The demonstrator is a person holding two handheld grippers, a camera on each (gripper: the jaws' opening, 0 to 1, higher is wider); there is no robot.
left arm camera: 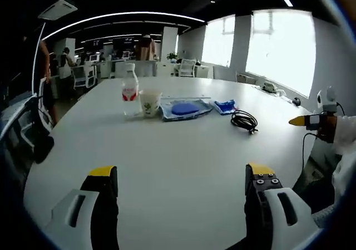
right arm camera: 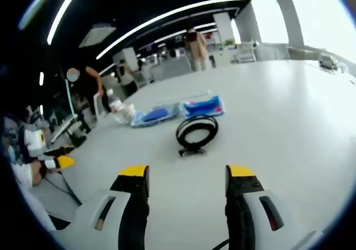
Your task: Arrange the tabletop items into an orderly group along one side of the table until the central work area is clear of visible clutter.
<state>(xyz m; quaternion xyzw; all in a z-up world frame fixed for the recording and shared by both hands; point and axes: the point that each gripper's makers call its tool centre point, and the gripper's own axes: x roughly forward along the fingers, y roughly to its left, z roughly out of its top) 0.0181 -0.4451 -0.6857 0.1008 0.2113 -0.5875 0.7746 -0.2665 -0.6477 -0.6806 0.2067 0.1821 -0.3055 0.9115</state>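
Both grippers, left [left arm camera: 181,186] and right [right arm camera: 187,186], are wide open, holding nothing; the floppy black cable [right arm camera: 196,132] could slip out when grabbed

The left gripper [left arm camera: 181,183] has two black jaws with yellow tips and pale grey slotted housings at the bottom of the frame; small screws sit under the right tip. The right gripper [right arm camera: 188,186] looks the same: black jaws, yellow caps, grey shells.
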